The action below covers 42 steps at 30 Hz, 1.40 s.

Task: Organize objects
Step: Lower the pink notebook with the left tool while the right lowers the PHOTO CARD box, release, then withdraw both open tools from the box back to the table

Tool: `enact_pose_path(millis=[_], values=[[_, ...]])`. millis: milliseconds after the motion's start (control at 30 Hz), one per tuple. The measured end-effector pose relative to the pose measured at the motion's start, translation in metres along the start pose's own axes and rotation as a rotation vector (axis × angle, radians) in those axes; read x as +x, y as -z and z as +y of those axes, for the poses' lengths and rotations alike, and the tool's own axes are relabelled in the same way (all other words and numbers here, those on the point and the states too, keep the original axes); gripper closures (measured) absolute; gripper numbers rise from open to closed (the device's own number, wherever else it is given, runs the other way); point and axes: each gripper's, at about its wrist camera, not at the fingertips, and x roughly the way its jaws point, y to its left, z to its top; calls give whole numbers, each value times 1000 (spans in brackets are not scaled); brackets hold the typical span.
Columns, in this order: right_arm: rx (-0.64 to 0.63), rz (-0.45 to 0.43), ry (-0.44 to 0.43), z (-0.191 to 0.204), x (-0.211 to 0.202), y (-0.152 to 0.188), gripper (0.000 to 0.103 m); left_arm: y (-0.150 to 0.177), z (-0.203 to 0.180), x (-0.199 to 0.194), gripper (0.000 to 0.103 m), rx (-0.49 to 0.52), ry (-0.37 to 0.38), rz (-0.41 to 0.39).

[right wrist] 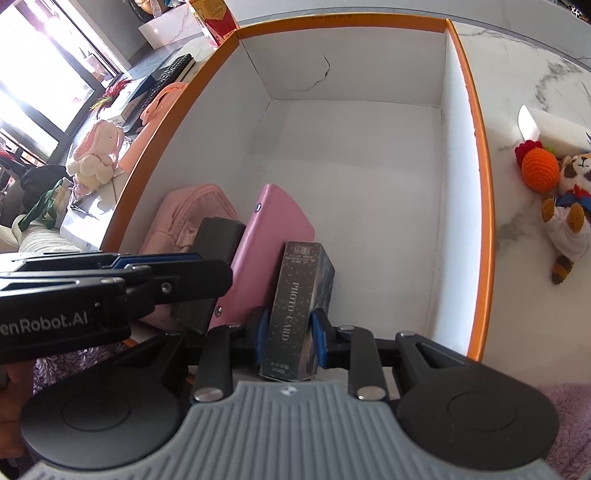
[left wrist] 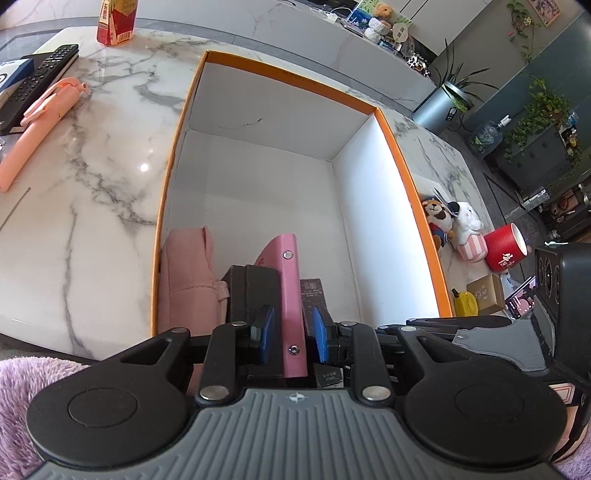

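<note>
From the left wrist view, a marble table (left wrist: 110,177) carries an orange-rimmed box (left wrist: 402,147) with white inner walls. Left of the box lie a black remote (left wrist: 40,79) and a peach-coloured folding stick (left wrist: 40,125); a red and yellow carton (left wrist: 116,20) stands farther back. Right of the box sit two small plush toys (left wrist: 452,221) and a red cup (left wrist: 504,249). Inside the box, at its near end, a pink fabric pouch (left wrist: 186,280) leans against the left wall, with a dark block (left wrist: 253,291) next to it. The left gripper (left wrist: 290,332) is clamped on a pink binder (left wrist: 290,295), held upright on its edge, its spine showing two metal rivets. The binder stands between the dark block and a dark card box (left wrist: 314,295).

From the right wrist view, the right gripper (right wrist: 288,332) has its blue pads pressed on the card box (right wrist: 299,306), a tall dark carton printed "PHOTO CARD", standing upright just beside the pink binder (right wrist: 269,251). The left gripper (right wrist: 147,273) reaches in from the left, in front of the pouch (right wrist: 192,218). A crocheted orange ball (right wrist: 539,170) and a plush toy (right wrist: 570,206) lie right of the box (right wrist: 484,184).
</note>
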Motion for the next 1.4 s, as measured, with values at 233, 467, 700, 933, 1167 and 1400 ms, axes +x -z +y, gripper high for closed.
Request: enact_pose_path(millis=[233, 467, 700, 933, 1167, 1400], values=[[3, -6, -11, 0, 0, 1, 76, 2, -1, 1, 77, -3, 13, 5], [-53, -41, 28, 10, -5, 0, 74, 2, -3, 1, 77, -1, 7, -3], [-103, -78, 74, 13, -18, 2, 73, 3, -9, -3, 77, 21, 2, -28], [-108, -105, 74, 9, -31, 6, 69, 4, -18, -11, 77, 28, -7, -54], [-128, -185, 72, 4, -62, 15, 67, 5, -42, -24, 77, 85, 5, -99], [-138, -275, 87, -17, -104, 29, 67, 7, -90, -26, 76, 223, 53, -118]])
